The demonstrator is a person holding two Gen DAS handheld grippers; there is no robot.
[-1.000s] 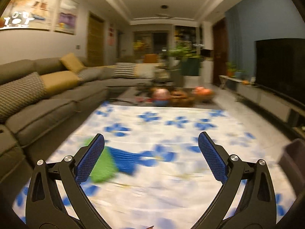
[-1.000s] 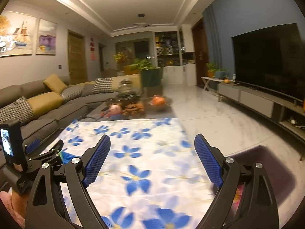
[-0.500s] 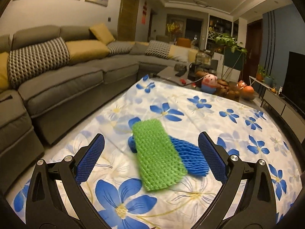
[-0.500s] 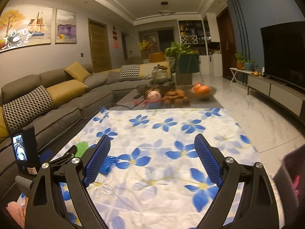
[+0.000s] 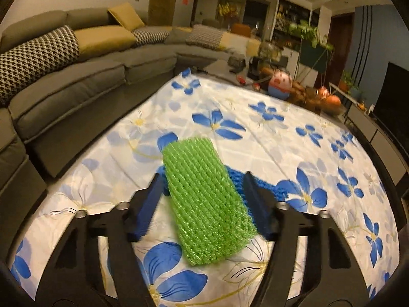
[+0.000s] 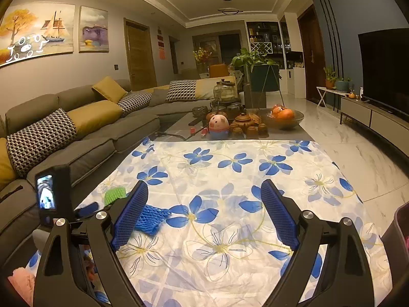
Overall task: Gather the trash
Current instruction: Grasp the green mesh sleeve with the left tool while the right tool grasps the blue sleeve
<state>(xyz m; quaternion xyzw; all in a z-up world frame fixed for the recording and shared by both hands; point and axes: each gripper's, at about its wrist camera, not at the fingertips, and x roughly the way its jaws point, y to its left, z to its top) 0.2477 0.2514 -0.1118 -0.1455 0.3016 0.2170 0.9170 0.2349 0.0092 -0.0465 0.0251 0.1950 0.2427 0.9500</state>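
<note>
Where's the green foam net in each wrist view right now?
Left wrist: green foam net at centre, between the left gripper fingers, lying over a blue net.
Right wrist: only a corner shows, lower left, behind the left finger.
Shared landmark: pig toy.

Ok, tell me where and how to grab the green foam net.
Grip the green foam net across its narrow width near the middle, coming from its near short end with the left gripper, fingers beside its long edges. It lies flat on the cloth, partly over the blue foam net, so pinch shallow.
</note>
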